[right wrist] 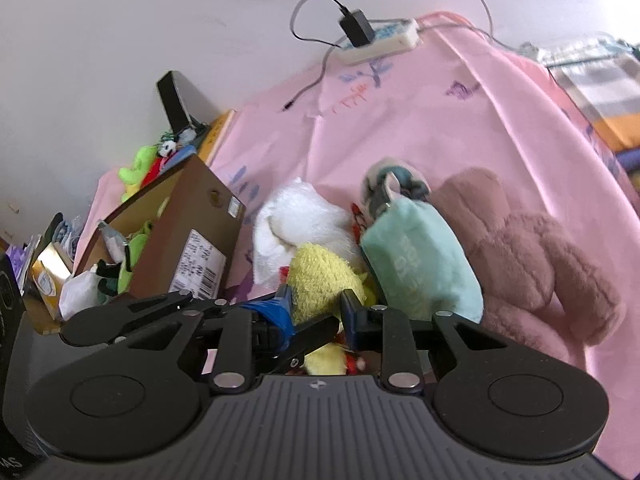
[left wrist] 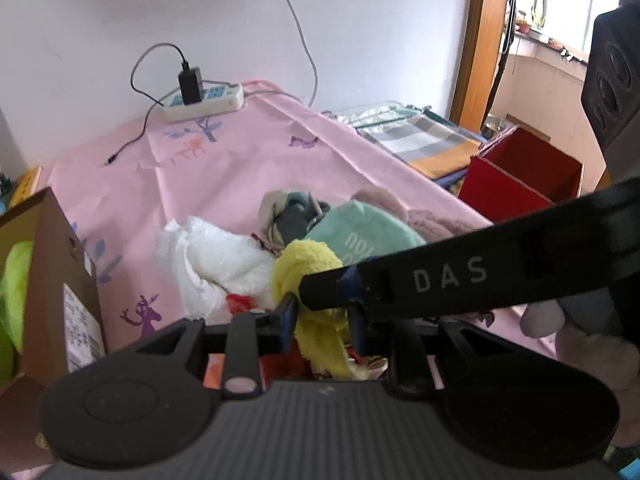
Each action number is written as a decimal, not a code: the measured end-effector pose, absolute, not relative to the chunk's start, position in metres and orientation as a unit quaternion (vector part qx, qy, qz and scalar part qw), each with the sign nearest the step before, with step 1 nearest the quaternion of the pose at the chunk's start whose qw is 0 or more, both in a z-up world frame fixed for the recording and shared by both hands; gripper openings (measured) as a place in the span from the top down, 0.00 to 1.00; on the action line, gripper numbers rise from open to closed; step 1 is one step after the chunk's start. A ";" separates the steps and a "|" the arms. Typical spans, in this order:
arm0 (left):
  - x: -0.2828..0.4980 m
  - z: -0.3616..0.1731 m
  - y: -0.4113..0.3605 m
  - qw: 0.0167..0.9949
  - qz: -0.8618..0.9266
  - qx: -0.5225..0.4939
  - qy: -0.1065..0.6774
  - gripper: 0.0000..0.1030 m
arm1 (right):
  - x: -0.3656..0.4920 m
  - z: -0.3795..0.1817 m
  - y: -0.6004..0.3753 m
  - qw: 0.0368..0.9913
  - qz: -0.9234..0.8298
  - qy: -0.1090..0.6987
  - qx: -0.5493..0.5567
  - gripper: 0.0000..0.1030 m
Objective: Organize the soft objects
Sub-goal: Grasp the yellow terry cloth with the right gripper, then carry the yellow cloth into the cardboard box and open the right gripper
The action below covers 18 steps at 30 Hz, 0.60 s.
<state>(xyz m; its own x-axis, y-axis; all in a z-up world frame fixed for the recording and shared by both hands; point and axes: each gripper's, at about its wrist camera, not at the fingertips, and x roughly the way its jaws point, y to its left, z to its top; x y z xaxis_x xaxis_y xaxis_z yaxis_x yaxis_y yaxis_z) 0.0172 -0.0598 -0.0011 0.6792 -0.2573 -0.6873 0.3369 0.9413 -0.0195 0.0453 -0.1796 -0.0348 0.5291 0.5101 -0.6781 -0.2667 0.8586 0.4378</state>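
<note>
Both grippers meet on one yellow plush toy (right wrist: 320, 276) at the near edge of a heap of soft things on a pink-covered worktop (left wrist: 240, 160). The left gripper (left wrist: 322, 316) is clamped on it: the yellow fabric is pinched between its blue-padded fingers and hangs down below them. The right gripper (right wrist: 316, 312) also has the toy between its fingers, w/ the pads pressed against its fuzzy sides. In the left wrist view the right gripper's arm crosses from the right, tip touching the same toy.

The toy sits directly ahead of both grippers, neither noticeably nearer. Its long axis seems to run toward and away from the grippers, approx. along their fingers. It is pale yellow, terry-like, limp.

Beyond it: a white fluffy cloth (right wrist: 300, 216) ahead-left, a mint-green pouch (right wrist: 420, 256) ahead-right, a pinkish-brown teddy (right wrist: 540, 256) further right. A brown cardboard box (right wrist: 188, 236) stands left.
</note>
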 end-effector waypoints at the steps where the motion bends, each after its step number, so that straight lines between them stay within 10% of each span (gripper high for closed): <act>1: 0.015 0.001 -0.059 0.916 -0.161 0.054 0.363 0.78 | 0.044 -0.032 -0.179 0.865 0.227 0.425 0.140 0.93; 18: -0.015 0.065 0.003 0.952 -0.144 0.071 0.260 0.78 | 0.019 0.025 -0.115 0.905 0.271 0.311 0.101 0.93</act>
